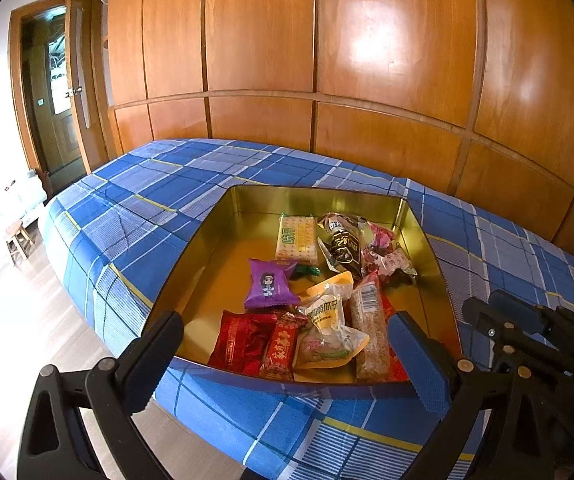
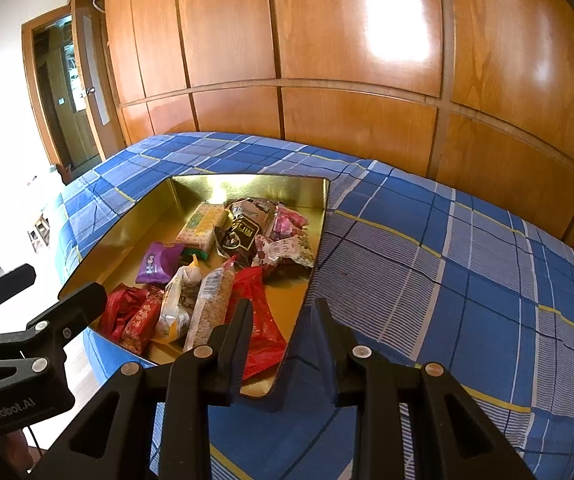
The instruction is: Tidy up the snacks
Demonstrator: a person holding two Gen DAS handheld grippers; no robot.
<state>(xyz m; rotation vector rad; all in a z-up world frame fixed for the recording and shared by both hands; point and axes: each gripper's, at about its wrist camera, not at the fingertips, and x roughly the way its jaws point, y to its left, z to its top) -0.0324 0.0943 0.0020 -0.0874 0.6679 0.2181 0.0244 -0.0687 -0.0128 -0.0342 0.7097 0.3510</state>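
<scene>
A gold tin tray [image 1: 215,240] lies on a bed with a blue plaid sheet [image 1: 135,200]. In it lie several snack packets: a purple packet [image 1: 271,284], a cracker pack [image 1: 295,238], a dark packet [image 1: 343,248], red packets [image 1: 243,340], a yellow-white pouch [image 1: 327,320] and a grain bar [image 1: 371,328]. My left gripper [image 1: 287,356] hangs open and wide over the tray's near edge, holding nothing. My right gripper [image 2: 283,320] hovers over the tray's near right corner [image 2: 271,394], its fingers a narrow gap apart with nothing pinched. The red packet [image 2: 259,320] lies just beyond its left finger.
Wooden wardrobe panels [image 1: 367,60] rise right behind the bed. The plaid sheet [image 2: 447,280] stretches bare to the right of the tray. At the left the bed's edge drops to a wooden floor [image 1: 15,300], with a small stool [image 1: 19,240] and a doorway [image 1: 51,92] beyond.
</scene>
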